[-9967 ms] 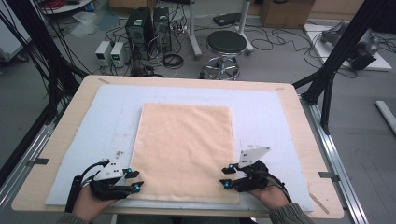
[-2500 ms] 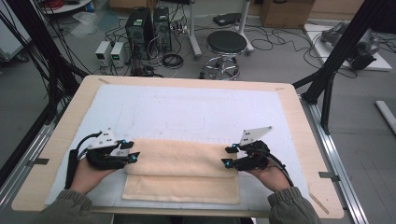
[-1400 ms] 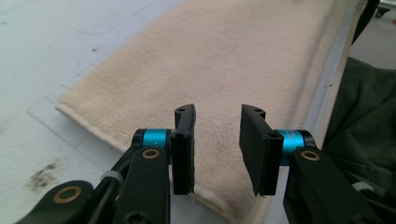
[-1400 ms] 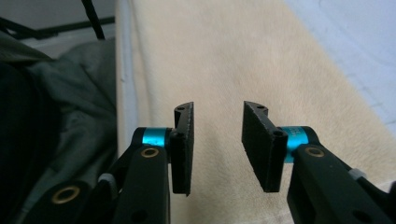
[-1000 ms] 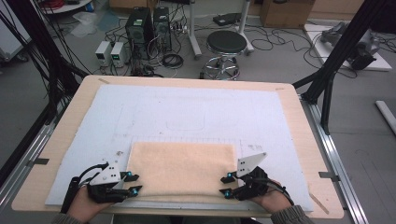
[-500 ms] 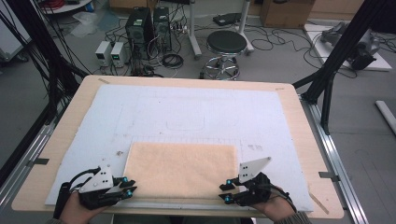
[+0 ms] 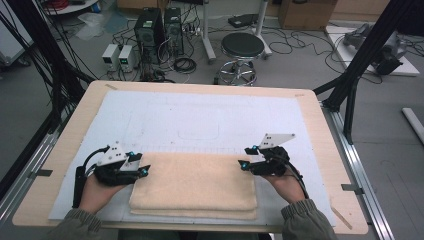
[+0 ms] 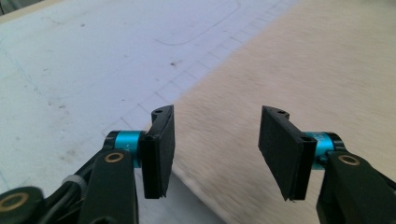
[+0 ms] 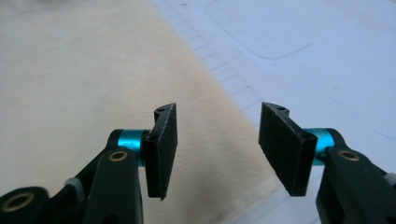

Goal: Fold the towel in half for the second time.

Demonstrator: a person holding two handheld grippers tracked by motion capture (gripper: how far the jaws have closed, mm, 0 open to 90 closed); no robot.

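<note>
A peach-coloured towel (image 7: 195, 185) lies folded in layers on the white mat (image 7: 200, 115), near the table's front edge. My left gripper (image 7: 142, 170) sits at the towel's far left corner and my right gripper (image 7: 243, 162) at its far right corner. Both jaws have just been opening and nothing is between them. In the left gripper view the left gripper (image 8: 215, 149) hovers over the towel's edge (image 8: 303, 70). In the right gripper view the right gripper (image 9: 215, 149) hovers over the towel's other edge (image 9: 84, 70), with the mat (image 9: 303, 46) beyond it.
The wooden table (image 7: 65, 150) frames the mat, with bare mat beyond the towel. Black frame posts (image 7: 360, 65) stand at the table's sides. A stool (image 7: 242, 47) and computer cases (image 7: 155, 25) are on the floor behind.
Both grippers have moved from the towel's near edge to its far corners, and their jaws have opened. The towel stays folded in place.
</note>
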